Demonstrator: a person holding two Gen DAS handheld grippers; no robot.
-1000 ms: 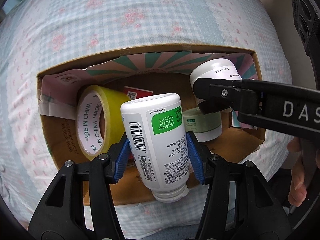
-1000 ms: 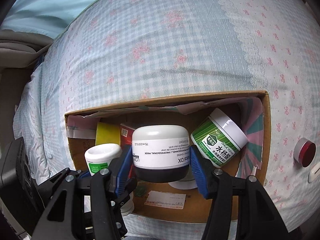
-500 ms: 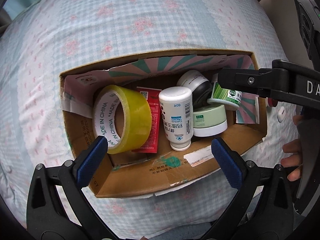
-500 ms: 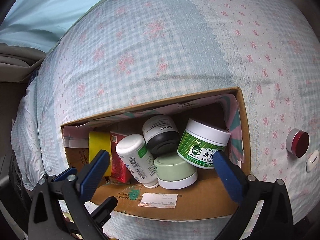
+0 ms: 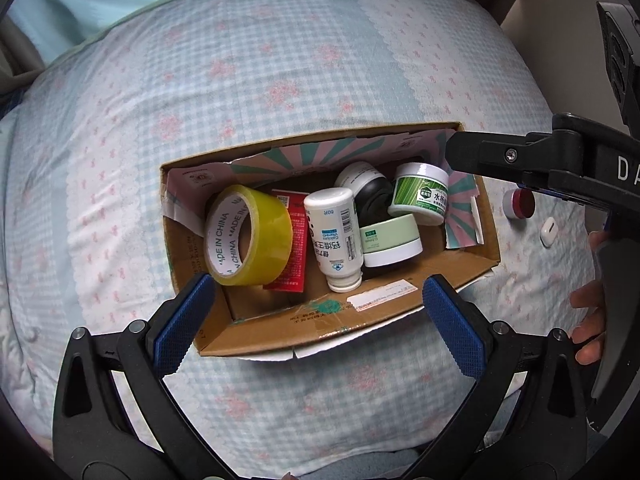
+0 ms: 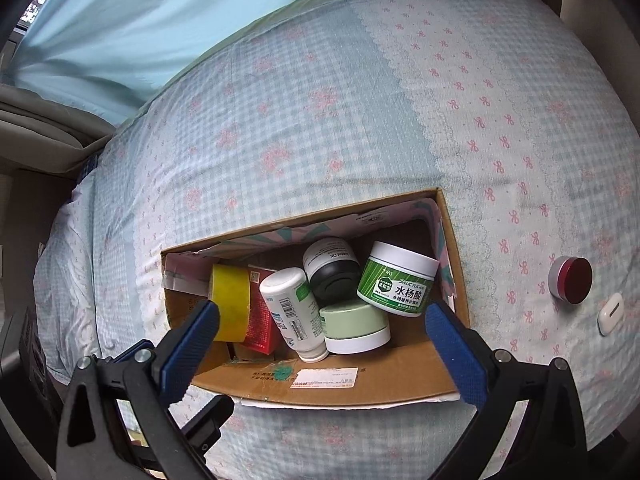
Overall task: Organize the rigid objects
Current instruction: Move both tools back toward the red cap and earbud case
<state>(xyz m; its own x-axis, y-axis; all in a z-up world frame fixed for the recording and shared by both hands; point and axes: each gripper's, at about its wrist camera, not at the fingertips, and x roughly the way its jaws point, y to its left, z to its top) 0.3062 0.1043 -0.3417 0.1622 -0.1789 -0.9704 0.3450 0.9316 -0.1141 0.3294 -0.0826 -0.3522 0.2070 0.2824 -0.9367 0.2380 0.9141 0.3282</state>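
A cardboard box (image 5: pixel 360 320) (image 6: pixel 400 380) lies on the bed. It holds a yellow tape roll (image 5: pixel 248 236) (image 6: pixel 230 302), a red pack (image 5: pixel 294 248) (image 6: pixel 262 316), a white bottle (image 5: pixel 334 236) (image 6: pixel 292 310), a black-and-white jar (image 5: pixel 368 188) (image 6: pixel 332 268), a pale green jar (image 5: pixel 390 240) (image 6: pixel 354 326) and a green-striped jar (image 5: pixel 420 194) (image 6: pixel 398 282). My left gripper (image 5: pixel 318 326) is open and empty above the box's near wall. My right gripper (image 6: pixel 320 354) is open and empty there too; its arm (image 5: pixel 540 156) crosses the left wrist view.
A small red-capped tin (image 5: pixel 520 204) (image 6: pixel 572 280) and a white earbud case (image 5: pixel 547 231) (image 6: pixel 610 314) lie on the checked bedspread (image 6: pixel 320 120) right of the box. A light blue curtain (image 6: pixel 140 20) hangs behind the bed.
The left gripper let go of the white bottle and the right let go of the black-and-white jar; both lie in the box. Both grippers opened wide and pulled back from the box.
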